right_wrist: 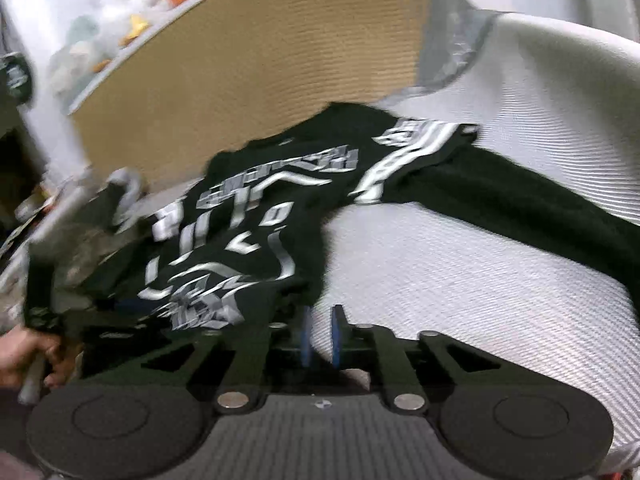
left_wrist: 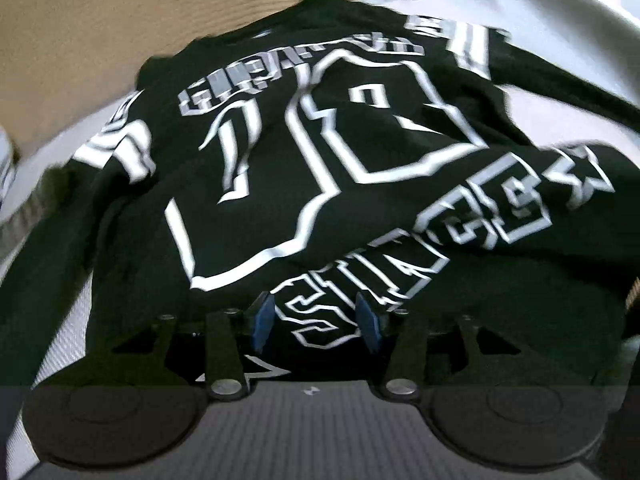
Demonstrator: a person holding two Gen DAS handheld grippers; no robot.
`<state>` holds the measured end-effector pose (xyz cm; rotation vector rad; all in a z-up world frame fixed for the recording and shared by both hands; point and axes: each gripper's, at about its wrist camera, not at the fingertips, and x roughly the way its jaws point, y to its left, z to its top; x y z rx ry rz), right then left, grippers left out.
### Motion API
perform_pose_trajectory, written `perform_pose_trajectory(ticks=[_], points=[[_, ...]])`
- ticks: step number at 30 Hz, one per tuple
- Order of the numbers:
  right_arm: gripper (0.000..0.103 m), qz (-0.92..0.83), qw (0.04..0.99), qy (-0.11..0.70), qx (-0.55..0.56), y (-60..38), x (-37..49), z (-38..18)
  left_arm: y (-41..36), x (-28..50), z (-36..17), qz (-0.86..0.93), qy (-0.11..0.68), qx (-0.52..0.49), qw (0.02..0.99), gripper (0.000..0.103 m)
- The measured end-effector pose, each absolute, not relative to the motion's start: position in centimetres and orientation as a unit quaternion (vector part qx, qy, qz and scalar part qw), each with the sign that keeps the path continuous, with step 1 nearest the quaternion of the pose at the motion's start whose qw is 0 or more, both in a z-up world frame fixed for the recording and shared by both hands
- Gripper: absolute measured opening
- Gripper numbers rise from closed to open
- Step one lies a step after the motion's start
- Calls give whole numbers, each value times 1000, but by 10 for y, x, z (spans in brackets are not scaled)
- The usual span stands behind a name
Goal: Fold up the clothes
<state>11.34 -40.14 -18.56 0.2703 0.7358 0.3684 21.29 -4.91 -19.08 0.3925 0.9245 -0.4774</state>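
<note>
Black jersey (left_wrist: 320, 168) is spread on the white ribbed cover (right_wrist: 460, 272), its hem bunched between the left gripper (left_wrist: 316, 320) pads, which appear clamped on it. The right gripper (right_wrist: 320, 336), slightly parted and empty, is seen just beside the hem's edge. "STING" can be read; other lettering is blurred.

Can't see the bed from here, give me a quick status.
Left gripper jaws around bunched black jersey. Right gripper empty, beside jersey edge on white cover. Nothing blocking.
</note>
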Motion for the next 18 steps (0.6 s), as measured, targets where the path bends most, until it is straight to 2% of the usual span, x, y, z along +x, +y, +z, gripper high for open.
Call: perform_pose_trajectory(ticks=[5,8,18], points=[[47,208,901,363,118,-376,104,-182,-58,192,-180,-318,429,246,809,49],[57,215,899,366,106,-363,101,-184,-58,182,-174,-368,435,255,781,50],[59,227,891,385,75,-339,100,-197,-75,153,-186,-425,432,293,740,63]])
